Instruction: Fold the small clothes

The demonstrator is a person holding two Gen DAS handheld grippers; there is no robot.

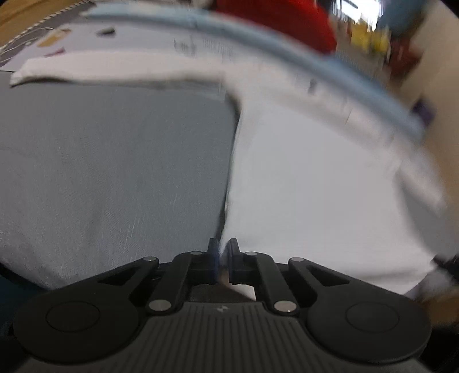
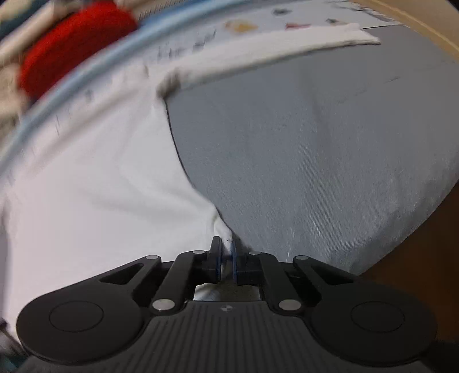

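A small white garment with a light blue edge and small printed figures hangs stretched in front of both cameras, blurred by motion. My left gripper is shut on its near edge, at the garment's left corner. My right gripper is shut on the white garment at its right corner. One short white sleeve sticks out to the left in the left wrist view, and a sleeve sticks out to the right in the right wrist view.
A grey cloth-covered surface lies under the garment and also fills the right of the right wrist view. A red object sits beyond the garment, also seen in the right wrist view. Wooden floor shows past the grey edge.
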